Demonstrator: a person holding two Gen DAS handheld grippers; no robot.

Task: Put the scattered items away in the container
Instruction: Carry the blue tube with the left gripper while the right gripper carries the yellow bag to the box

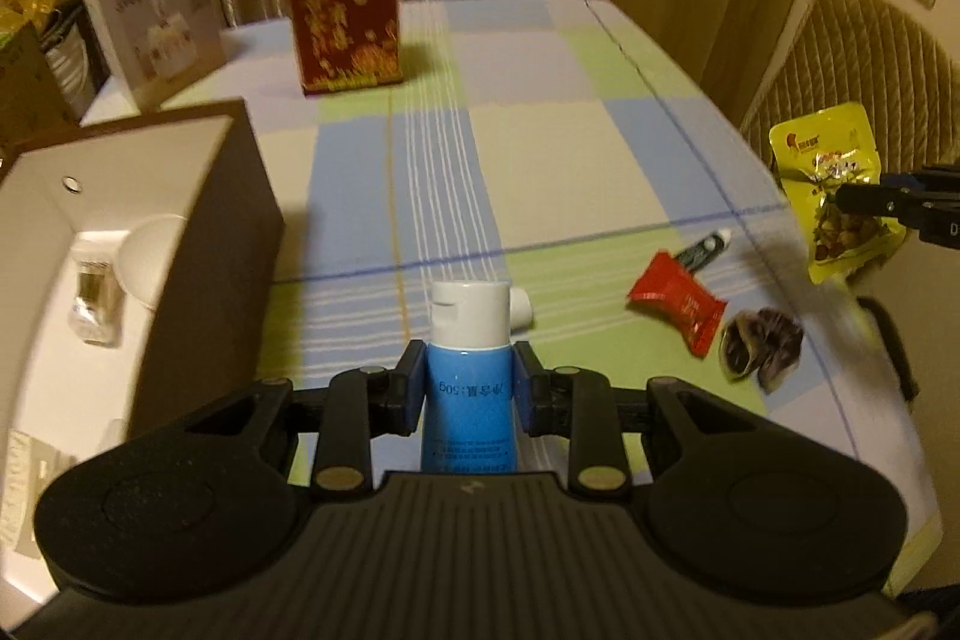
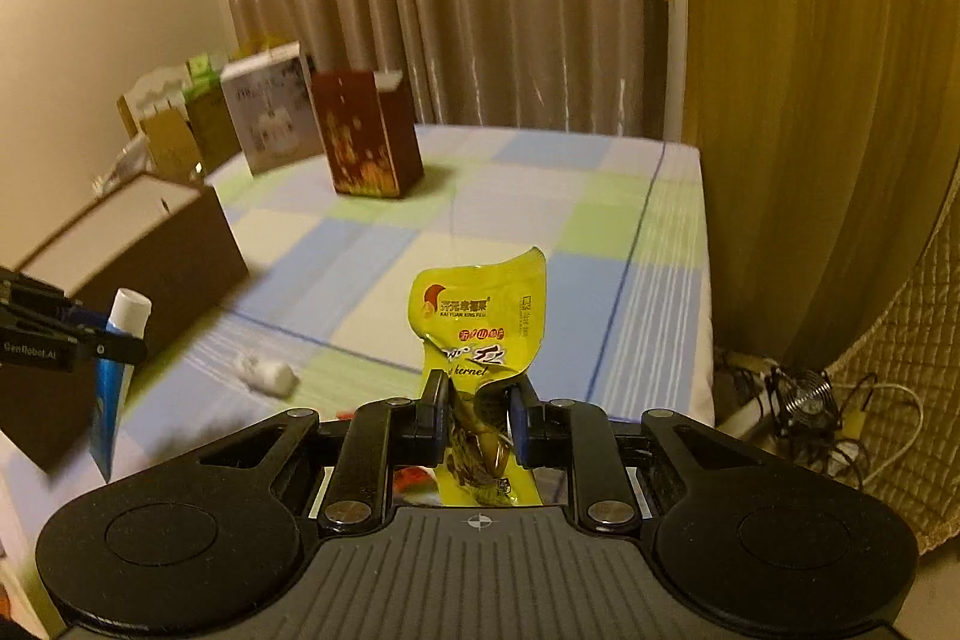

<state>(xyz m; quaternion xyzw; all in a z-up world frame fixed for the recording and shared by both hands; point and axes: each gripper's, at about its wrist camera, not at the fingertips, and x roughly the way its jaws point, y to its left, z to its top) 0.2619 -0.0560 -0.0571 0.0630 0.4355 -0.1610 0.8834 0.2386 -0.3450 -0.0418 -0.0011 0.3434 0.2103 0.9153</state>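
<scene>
— Blue plastic first: what has the left tool (image 1: 468,382) got?
— It is clamped on a blue tube (image 1: 465,400) with a white cap, its long axis running along the fingers, cap end pointing away from the camera, clear of the bed.
— And the right tool (image 2: 477,409)?
— Pinched on a yellow snack packet (image 2: 480,334), held upright, its long axis along the fingers and its curled top edge pointing up and away.
— Where is the container?
— The brown box (image 1: 198,244), white inside, stands open on the checked bedsheet (image 1: 540,130) just left of the tube; a small bottle (image 1: 93,298) already lies in it.
— What is still loose?
— A red sachet (image 1: 675,301), a dark wrapper (image 1: 762,346) and a small tube (image 1: 708,247) on the sheet to the right. A red carton (image 1: 345,13) stands farther back.
</scene>
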